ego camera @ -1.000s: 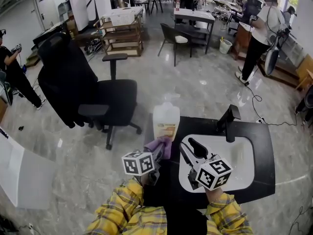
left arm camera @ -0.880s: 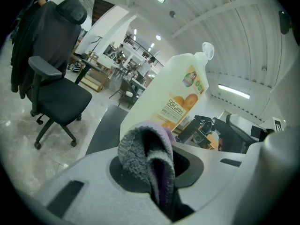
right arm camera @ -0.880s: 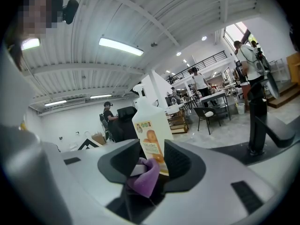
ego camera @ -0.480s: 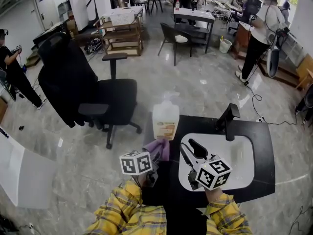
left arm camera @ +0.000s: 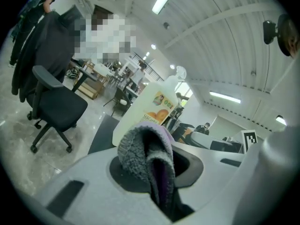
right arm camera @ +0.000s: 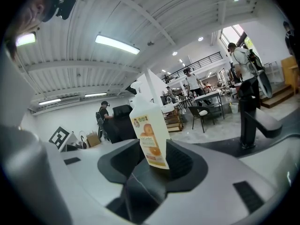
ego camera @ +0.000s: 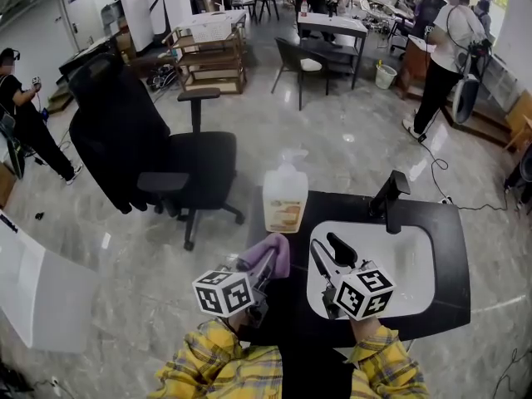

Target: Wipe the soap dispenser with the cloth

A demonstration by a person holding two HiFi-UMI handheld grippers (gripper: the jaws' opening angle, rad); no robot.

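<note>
Soap dispenser [ego camera: 285,199] stood upright at table's [ego camera: 449,248] far-left corner, unheld. Left gripper [ego camera: 264,268] clamped cloth [ego camera: 272,252] near it, apart. Right gripper [ego camera: 326,246] gaped, empty. Risk: one-sided wipe could topple unbraced dispenser off edge.

Your room's bright and even: ceiling strip lights [right arm camera: 117,44] glow high above your right jaws, daylight comes in through windows [right arm camera: 234,34] off to their right, and the glossy floor [ego camera: 349,140] shows soft glare. Both gripper views bend hard at the edges, with dark corners. The cloth [left arm camera: 145,153] between your left jaws looks sharp.
</note>
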